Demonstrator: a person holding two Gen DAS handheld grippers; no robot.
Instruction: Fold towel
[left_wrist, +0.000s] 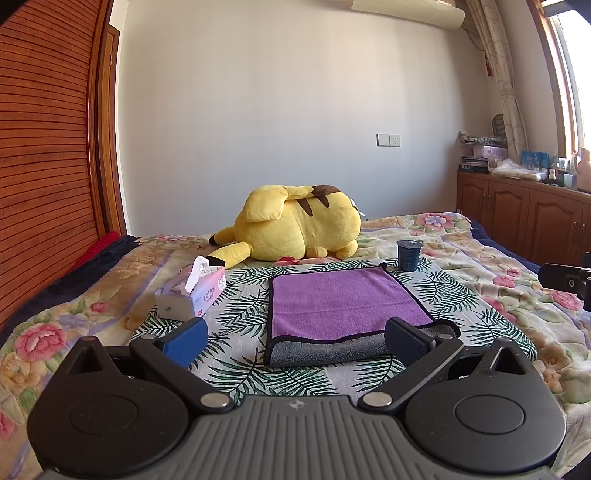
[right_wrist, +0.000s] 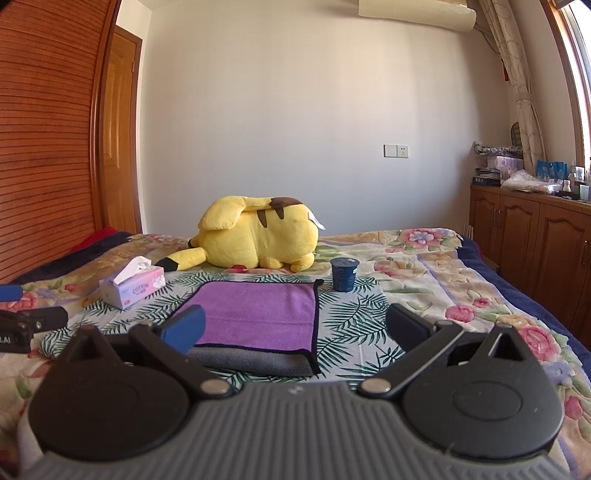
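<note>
A purple towel (left_wrist: 343, 301) with a grey underside and dark trim lies folded flat on a leaf-print cloth on the bed. Its grey fold faces me. It also shows in the right wrist view (right_wrist: 258, 314). My left gripper (left_wrist: 295, 341) is open and empty, just in front of the towel's near edge, with its right finger over the near right corner. My right gripper (right_wrist: 295, 328) is open and empty, near the towel's near edge, its left finger over the near left part. Part of the other gripper shows at the frame edges.
A yellow plush toy (left_wrist: 295, 230) lies behind the towel. A pink tissue box (left_wrist: 192, 293) stands to the towel's left. A dark blue cup (left_wrist: 409, 254) stands at its far right corner. Wooden cabinets (left_wrist: 524, 221) line the right wall, a wooden wardrobe (left_wrist: 44, 147) the left.
</note>
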